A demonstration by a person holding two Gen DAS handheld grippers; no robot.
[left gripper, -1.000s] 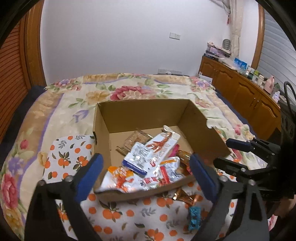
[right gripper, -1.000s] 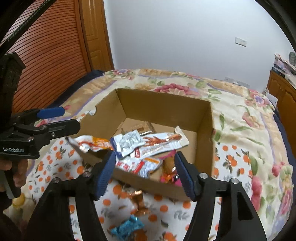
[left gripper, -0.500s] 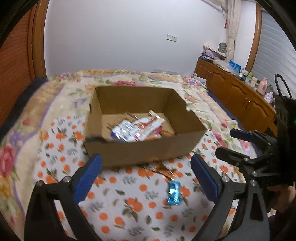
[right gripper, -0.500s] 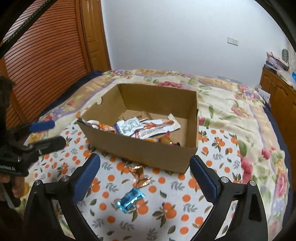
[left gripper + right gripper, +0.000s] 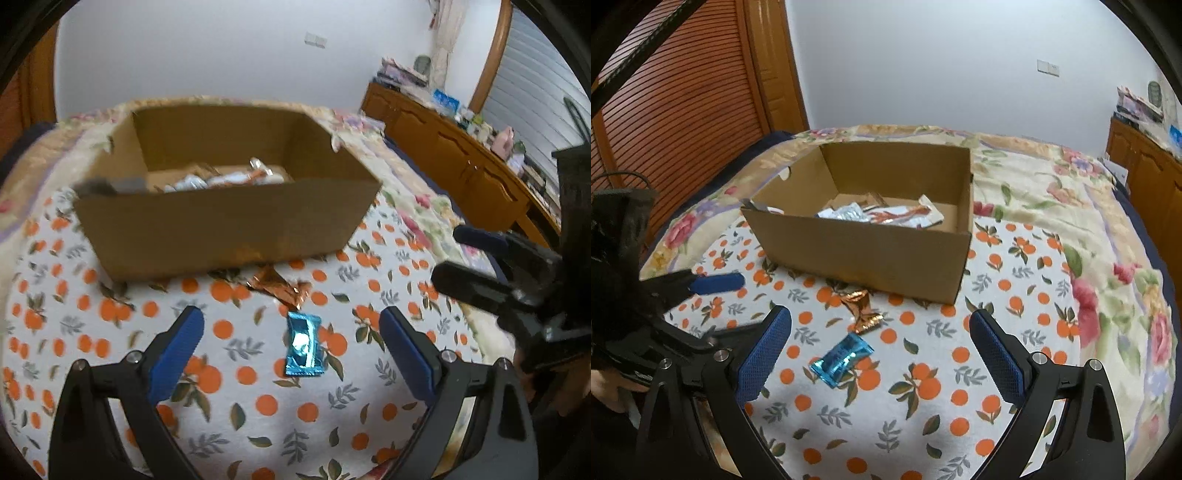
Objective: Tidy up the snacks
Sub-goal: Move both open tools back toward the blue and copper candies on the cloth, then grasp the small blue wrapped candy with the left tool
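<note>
- The left gripper (image 5: 291, 343) hangs over the bed with its jaws spread wide and nothing between the pads; the blue foil candy (image 5: 303, 349) lies flat on the orange-print cloth (image 5: 110, 332) right below the gap, not yet touched.
- Just beyond the blue wrapper, a crumpled copper-coloured wrapper (image 5: 280, 286) rests on the cloth, close against the front wall of the cardboard box (image 5: 221, 229).
- The box sits in the middle of the bed and already holds several foil snack packets (image 5: 886, 216); the two loose pieces outside it look like what is left to put away.
- The right gripper (image 5: 881, 349) hovers over the same patch, jaws also fully apart and empty, with both loose wrappers lying ahead between its arms.
- Risk: both grippers aim at the same small area, so they could knock into each other if each goes for the blue candy.
- Risk: the candy is thin, slick foil on soft bedding; the jaws may press it into the cloth, pinch fabric along with it, or let it slide out.
- Risk: the copper wrapper sits so near the box wall that a reach for it could nudge the light box.
- To the right, a wooden cabinet (image 5: 461, 162) with clutter on top runs along the wall, well apart from the work; on the far left of the right wrist view a slatted wooden door (image 5: 665, 110) stands clear too.
</note>
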